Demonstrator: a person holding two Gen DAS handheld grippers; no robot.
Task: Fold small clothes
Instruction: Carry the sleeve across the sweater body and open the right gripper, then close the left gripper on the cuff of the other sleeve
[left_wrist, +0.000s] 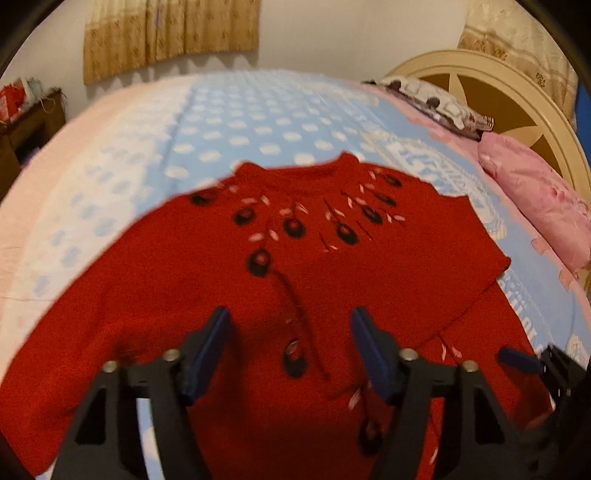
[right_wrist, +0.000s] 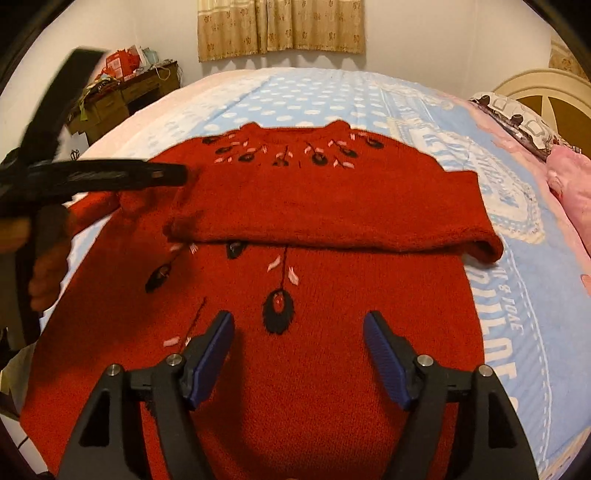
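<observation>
A small red knitted sweater (left_wrist: 207, 273) with black and pink embroidered flowers lies flat on the bed, neck away from me. It also shows in the right wrist view (right_wrist: 332, 350). Its right sleeve (right_wrist: 332, 210) is folded across the chest. My left gripper (left_wrist: 291, 350) hovers open and empty over the sweater's middle. It shows at the left of the right wrist view (right_wrist: 173, 173), blurred, above the left sleeve. My right gripper (right_wrist: 299, 350) is open and empty above the lower body of the sweater; one of its blue pads (left_wrist: 517, 360) shows at the right of the left wrist view.
The bed has a light blue dotted cover (right_wrist: 295, 99) with pink edges. A pink pillow (left_wrist: 535, 206) and a patterned pillow (left_wrist: 436, 99) lie by the cream headboard (left_wrist: 517, 96) on the right. A cluttered wooden desk (right_wrist: 122, 92) stands at the far left.
</observation>
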